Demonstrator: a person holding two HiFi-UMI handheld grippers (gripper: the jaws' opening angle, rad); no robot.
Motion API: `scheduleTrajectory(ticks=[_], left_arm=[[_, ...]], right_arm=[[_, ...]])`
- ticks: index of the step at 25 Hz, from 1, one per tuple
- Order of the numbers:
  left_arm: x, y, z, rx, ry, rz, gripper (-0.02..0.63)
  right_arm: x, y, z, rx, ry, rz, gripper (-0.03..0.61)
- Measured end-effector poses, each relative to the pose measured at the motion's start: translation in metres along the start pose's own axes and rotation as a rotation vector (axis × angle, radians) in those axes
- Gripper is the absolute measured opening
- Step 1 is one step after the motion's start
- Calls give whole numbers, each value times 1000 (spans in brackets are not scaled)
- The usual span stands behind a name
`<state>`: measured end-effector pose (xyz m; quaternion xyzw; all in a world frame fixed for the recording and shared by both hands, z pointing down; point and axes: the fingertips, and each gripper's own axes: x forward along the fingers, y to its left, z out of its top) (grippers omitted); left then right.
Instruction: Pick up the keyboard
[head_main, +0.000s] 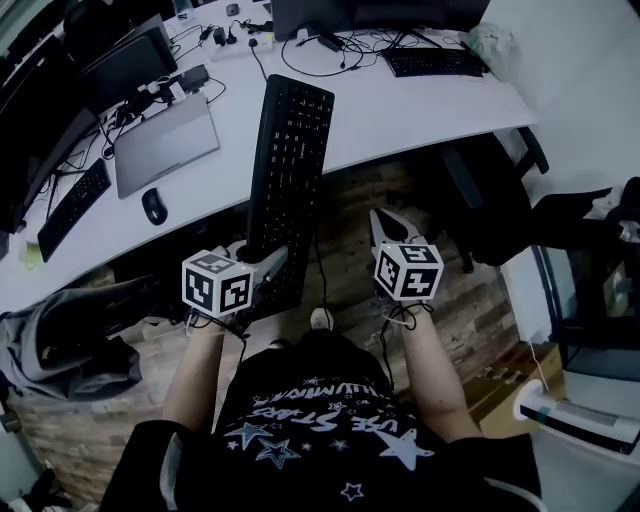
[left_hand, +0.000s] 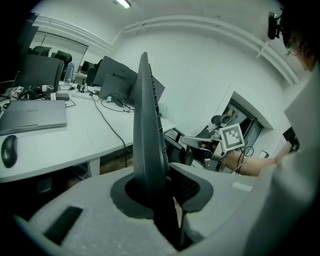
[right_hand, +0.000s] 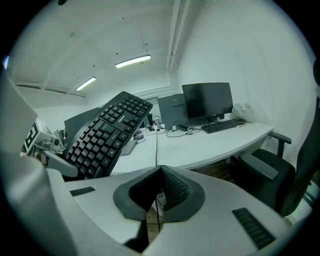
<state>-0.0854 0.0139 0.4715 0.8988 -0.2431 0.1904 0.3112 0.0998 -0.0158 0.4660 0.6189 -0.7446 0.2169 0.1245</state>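
left gripper (head_main: 268, 268): lower centre of the head view. Jaws are clamped on the near short end of the keyboard (head_main: 292, 170), one pad on each face. In its own view the board stands edge-on between the pads.
right gripper (head_main: 385, 228): lower right of centre, just beside the board and not touching it. Jaws are pressed together on nothing; its own view shows only floor and a thin cable (head_main: 320, 270) past them.
keyboard, place: black full-size board, carried by its near end. That end hangs over the floor; the far end reaches up-frame over the white desk (head_main: 400, 110). In the right gripper view it sits tilted in the air, so it looks clear of the desk.
keyboard, long axis: runs from lower centre to upper centre in the head view, leaning slightly right, pointing away from the person. Key face is rolled toward the right gripper.
handling (judged): light, stiff plastic shell with smooth faces. A one-end grip leaves a long overhang that wants to droop or twist.
hold (judged): clamp the bare bezel or a long edge, not the keycaps. A second grip mid-length would steady it.
risk (judged): the trailing cable could snag.
beyond: laptop (head_main: 165, 140) and mouse (head_main: 153, 205) at upper left, well apart from the board.
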Motion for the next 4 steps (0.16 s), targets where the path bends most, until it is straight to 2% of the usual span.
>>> scheduleTrajectory(ticks=[4], left_arm=[[-28,3,-15,3,3,-21,92]], right_arm=[[-9,35,-1,-9,-12,5,8]])
